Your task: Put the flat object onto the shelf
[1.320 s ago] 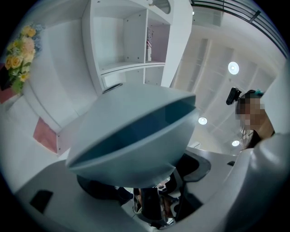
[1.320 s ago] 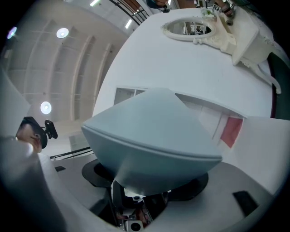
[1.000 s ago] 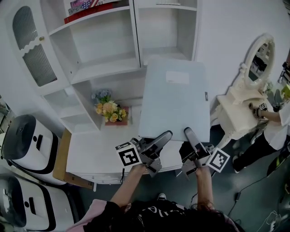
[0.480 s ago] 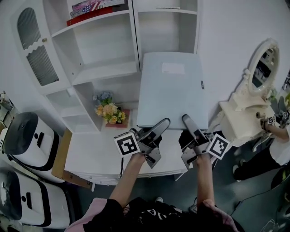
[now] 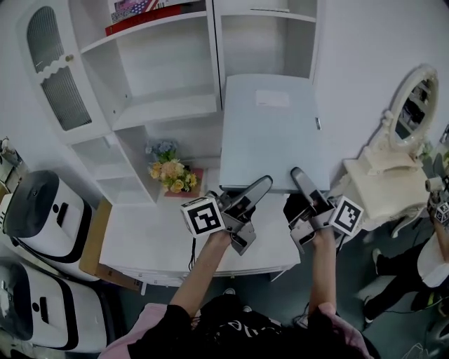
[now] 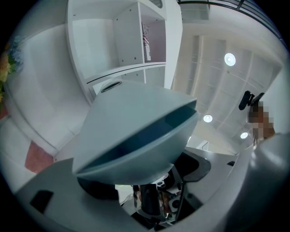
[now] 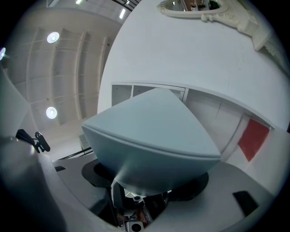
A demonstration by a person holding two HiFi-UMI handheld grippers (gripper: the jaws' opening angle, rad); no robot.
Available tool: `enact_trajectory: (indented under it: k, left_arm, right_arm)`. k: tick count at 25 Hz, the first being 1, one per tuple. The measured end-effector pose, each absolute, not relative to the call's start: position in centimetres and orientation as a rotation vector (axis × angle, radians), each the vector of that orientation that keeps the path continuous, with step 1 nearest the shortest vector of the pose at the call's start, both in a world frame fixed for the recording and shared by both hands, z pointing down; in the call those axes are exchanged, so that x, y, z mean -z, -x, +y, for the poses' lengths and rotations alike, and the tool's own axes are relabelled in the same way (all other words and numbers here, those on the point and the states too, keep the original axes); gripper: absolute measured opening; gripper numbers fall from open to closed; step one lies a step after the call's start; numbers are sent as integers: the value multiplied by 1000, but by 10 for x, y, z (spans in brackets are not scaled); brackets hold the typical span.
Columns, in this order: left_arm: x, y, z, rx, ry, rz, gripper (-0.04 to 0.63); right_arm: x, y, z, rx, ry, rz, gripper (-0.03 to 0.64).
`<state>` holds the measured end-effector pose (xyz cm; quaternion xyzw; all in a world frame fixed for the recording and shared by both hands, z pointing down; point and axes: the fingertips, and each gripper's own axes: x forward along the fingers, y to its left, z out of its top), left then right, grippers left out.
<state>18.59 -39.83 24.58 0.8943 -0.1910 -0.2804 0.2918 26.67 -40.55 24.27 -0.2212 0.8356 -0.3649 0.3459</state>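
Flat object (image 5: 272, 130), pale grey: near edge clamped by left gripper (image 5: 261, 185) and right gripper (image 5: 299, 175). Left gripper view alone shows its hollow side.

Flat grey-blue folder (image 5: 272, 133): one.
Grippers: two, the left gripper (image 5: 258, 188) and the right gripper (image 5: 299, 177).
Marker cubes (image 5: 203, 217): two, one on each gripper.
White shelf unit (image 5: 161, 105): one.
Arched cabinet door (image 5: 52, 77): one.
Flower bunch (image 5: 170, 172): one.
White desk (image 5: 154, 238): one.
Black-and-white machines (image 5: 38, 210): two, at the left edge.
Oval mirror (image 5: 412, 98): one.
Dressing table (image 5: 382, 186): one.
Ceiling lamps (image 6: 229, 59): three lit, in the left gripper view.
Books (image 5: 133, 8) on the top shelf: too small to count.
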Motion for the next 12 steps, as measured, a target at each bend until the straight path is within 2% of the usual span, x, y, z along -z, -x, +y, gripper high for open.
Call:
enact_trajectory:
  k: [12]
  left_arm:
    - [-264,-190,-425,706,-2442,-468,368]
  right_arm:
    - [-254,-274,-440,988,570,2128,310]
